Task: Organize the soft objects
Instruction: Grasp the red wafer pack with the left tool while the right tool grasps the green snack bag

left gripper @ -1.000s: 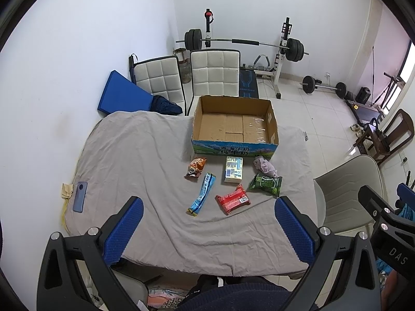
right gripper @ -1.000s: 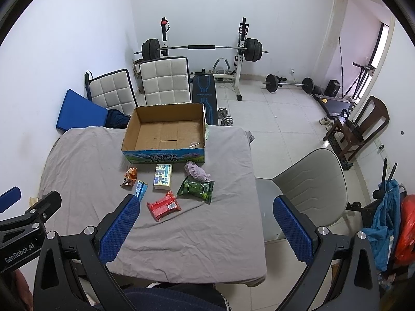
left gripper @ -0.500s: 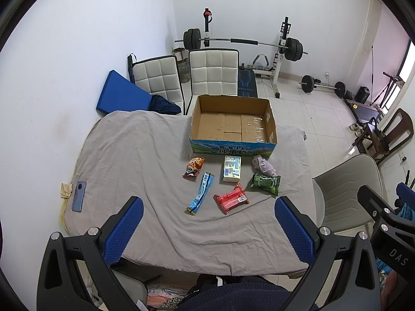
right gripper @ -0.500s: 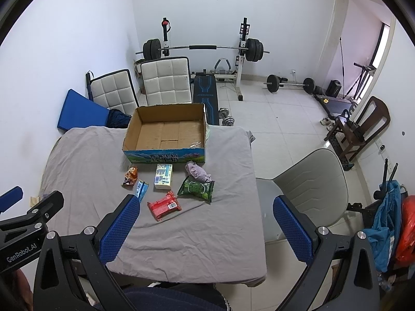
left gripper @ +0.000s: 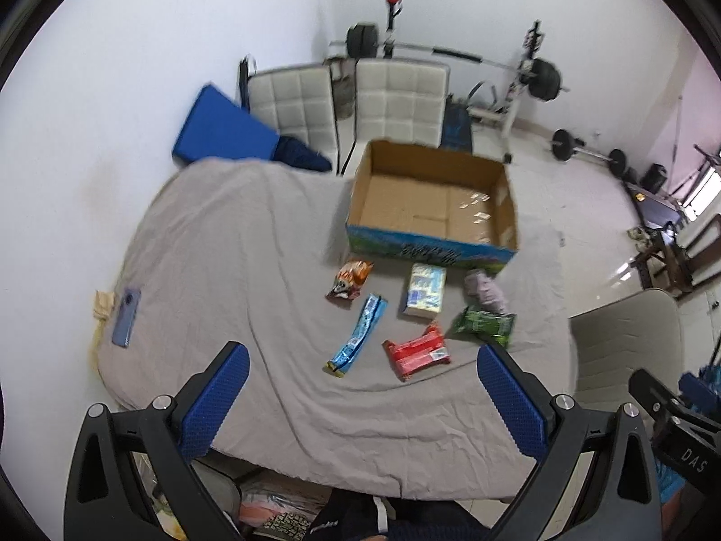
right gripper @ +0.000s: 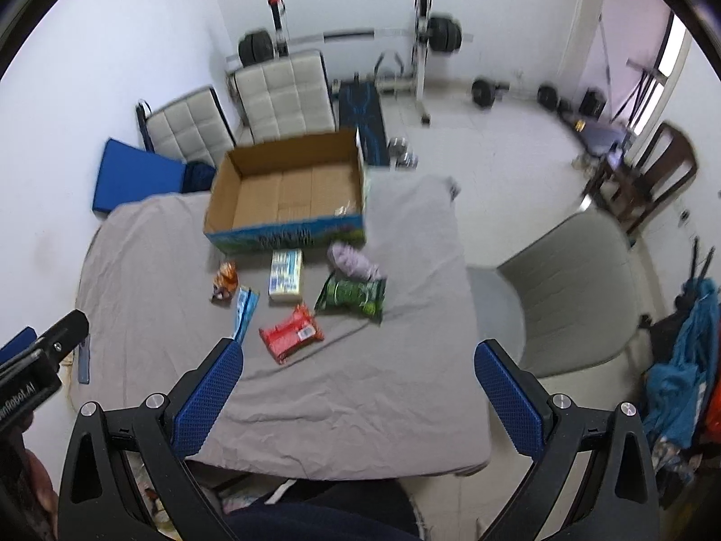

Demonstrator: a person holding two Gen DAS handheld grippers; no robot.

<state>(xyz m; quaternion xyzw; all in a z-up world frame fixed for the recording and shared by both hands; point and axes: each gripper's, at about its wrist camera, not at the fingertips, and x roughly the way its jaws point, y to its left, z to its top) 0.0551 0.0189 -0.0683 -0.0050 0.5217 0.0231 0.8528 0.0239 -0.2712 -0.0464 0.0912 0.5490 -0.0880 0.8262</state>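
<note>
An open cardboard box stands empty on the grey-covered table; it also shows in the right wrist view. In front of it lie an orange snack bag, a blue packet, a white tissue pack, a red packet, a green packet and a lilac cloth. My left gripper is open and empty above the table's near edge. My right gripper is open and empty, with the red packet and green packet ahead of it.
A phone lies at the table's left edge. Two white padded chairs stand behind the table, a beige chair at its right. A blue mat leans on the wall. Gym equipment fills the back.
Both grippers have moved forward and tilted, so the table and items look larger and the frames are blurred. Nothing on the table has moved.
</note>
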